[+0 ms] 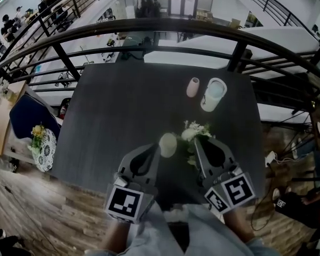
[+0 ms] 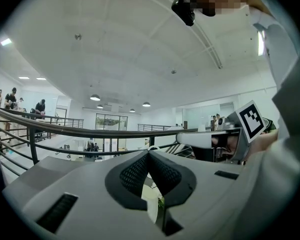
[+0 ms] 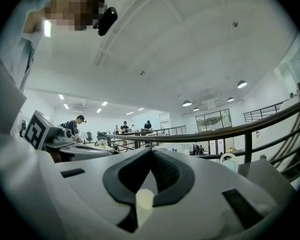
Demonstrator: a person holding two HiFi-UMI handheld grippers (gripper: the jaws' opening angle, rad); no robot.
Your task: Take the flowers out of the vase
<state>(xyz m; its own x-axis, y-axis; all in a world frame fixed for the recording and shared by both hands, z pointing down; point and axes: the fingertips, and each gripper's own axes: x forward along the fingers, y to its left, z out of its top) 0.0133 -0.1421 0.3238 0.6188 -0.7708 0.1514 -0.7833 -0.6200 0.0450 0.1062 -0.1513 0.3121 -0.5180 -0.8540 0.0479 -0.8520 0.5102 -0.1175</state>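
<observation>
Head view: the flowers (image 1: pixel 194 132) sit directly off the tip of the right gripper (image 1: pixel 197 140). The vase (image 1: pixel 168 144) stands just left of that tip, close beside the left gripper (image 1: pixel 158 147), so the right hand is the nearer one to the flowers. Left gripper view: jaws fully together, with white and green showing through the slot beneath. Right gripper view: jaws closed tip to tip, no stem visible between them, and a pale object (image 3: pixel 144 200) in the slot behind.

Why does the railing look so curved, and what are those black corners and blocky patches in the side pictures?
Head view: the wide lens bows the straight railing into an arc; the white flowers wash out against the dark table. Left gripper view, right gripper view: the same lens rounds the picture, leaving black corners; blocky patches were added afterwards to hide a face.
</observation>
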